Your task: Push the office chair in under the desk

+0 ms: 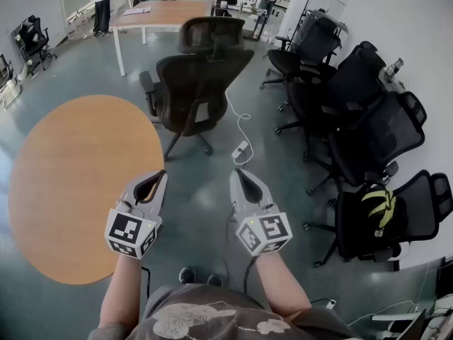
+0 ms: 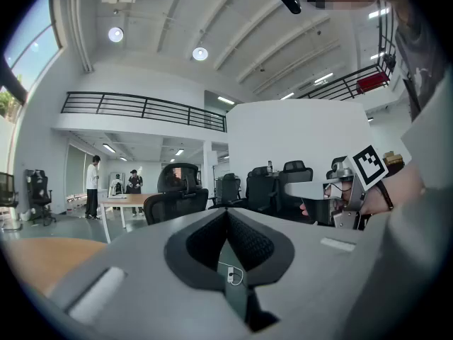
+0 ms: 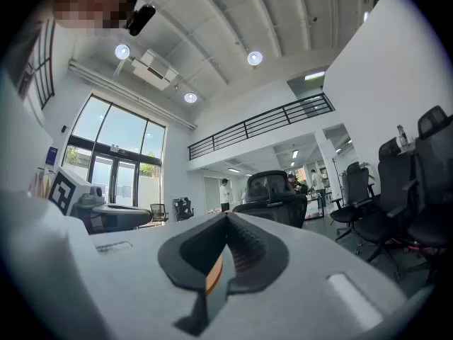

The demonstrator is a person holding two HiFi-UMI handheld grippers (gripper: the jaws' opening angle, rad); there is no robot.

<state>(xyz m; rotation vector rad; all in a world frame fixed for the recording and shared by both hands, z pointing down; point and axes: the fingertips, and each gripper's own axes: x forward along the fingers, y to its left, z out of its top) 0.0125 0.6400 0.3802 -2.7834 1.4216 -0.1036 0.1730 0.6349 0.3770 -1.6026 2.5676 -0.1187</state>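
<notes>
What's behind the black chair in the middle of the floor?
A wooden desk with white legs stands behind the office chair, and people stand farther back. The chair's headrest covers the desk's near right end, so whatever is there can't be seen.

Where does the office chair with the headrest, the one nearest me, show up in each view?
Head view: office chair, upper centre, on open floor.
Left gripper view: left of centre, just above the jaws.
Right gripper view: right of centre, just above the jaws.
Shared landmark: the row of spare black chairs, to its right in all three.
</notes>
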